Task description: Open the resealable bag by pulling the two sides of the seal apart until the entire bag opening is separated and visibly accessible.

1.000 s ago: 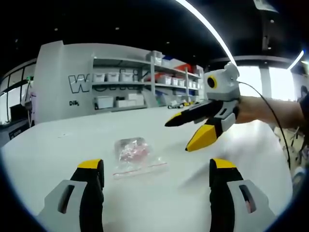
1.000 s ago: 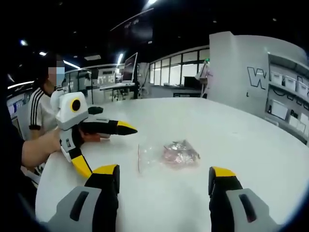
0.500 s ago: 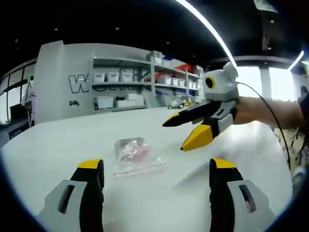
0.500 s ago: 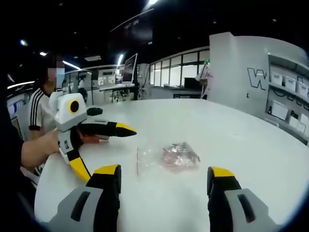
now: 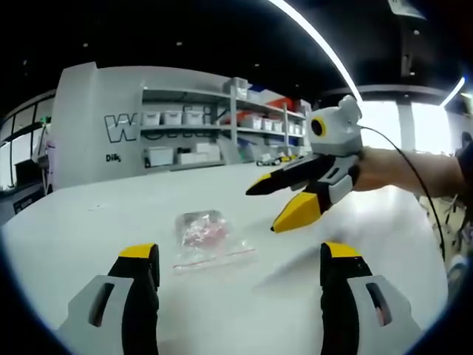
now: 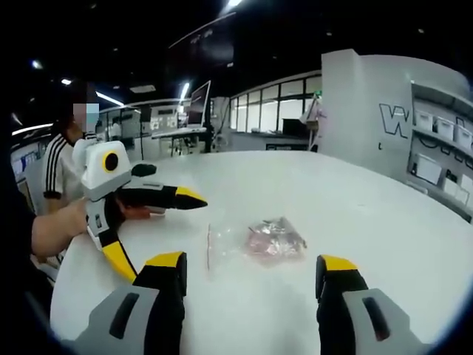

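A clear resealable bag (image 5: 209, 238) is seen lying flat on a white table (image 5: 96, 244), just left of centre in the left gripper view, with pink and silvery contents bunched in its upper half and its red seal strip (image 5: 222, 257) running along the lower edge. In the right gripper view the same bag (image 6: 255, 242) is placed just below centre, its seal strip (image 6: 209, 247) turned toward the left of the frame.

The left gripper (image 5: 238, 262) is held wide open at the bottom of its own view, its yellow-tipped jaws set well apart with nothing between them, the bag lying just beyond the left jaw. It is also seen at the left of the right gripper view (image 6: 159, 229), gripped by a hand (image 6: 58, 225), its jaws spread and empty above the table.

The right gripper (image 6: 251, 268) is likewise held wide open and empty at the bottom of its view. At the right of centre in the left gripper view it (image 5: 266, 205) is raised over the table to the right of the bag, jaws parted, nothing grasped.

Shelves of storage bins (image 5: 199, 126) are seen at the upper centre of the left gripper view.
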A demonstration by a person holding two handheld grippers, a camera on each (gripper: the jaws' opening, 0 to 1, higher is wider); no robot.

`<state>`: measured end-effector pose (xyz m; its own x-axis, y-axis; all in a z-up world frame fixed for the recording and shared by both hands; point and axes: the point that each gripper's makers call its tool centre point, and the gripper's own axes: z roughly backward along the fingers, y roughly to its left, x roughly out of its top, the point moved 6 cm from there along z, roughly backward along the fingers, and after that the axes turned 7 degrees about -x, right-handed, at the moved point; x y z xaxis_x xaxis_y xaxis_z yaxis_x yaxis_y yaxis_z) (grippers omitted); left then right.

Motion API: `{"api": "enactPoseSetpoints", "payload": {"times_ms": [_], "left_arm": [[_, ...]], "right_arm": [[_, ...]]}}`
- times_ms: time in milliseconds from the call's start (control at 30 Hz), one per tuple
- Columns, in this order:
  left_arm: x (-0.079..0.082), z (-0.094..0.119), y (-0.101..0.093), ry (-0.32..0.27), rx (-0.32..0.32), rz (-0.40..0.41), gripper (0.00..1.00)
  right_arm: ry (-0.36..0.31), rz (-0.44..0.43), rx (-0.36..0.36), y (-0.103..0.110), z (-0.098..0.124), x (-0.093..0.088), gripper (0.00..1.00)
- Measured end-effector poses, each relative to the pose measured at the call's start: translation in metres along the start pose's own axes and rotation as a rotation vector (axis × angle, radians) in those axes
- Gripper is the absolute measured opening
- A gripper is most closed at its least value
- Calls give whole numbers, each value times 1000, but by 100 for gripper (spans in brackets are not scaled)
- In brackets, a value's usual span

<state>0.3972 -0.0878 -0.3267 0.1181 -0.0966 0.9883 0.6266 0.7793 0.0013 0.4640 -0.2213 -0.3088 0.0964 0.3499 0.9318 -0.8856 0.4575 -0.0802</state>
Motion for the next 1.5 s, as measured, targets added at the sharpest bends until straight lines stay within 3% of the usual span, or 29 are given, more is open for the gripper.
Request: {"api": "enactPoseSetpoints", "payload": {"times_ms": [1500], "left_arm": [[1,0,1,4,1,-4,89]], "right_arm": [[11,14,14,0,-14,2,69]]}}
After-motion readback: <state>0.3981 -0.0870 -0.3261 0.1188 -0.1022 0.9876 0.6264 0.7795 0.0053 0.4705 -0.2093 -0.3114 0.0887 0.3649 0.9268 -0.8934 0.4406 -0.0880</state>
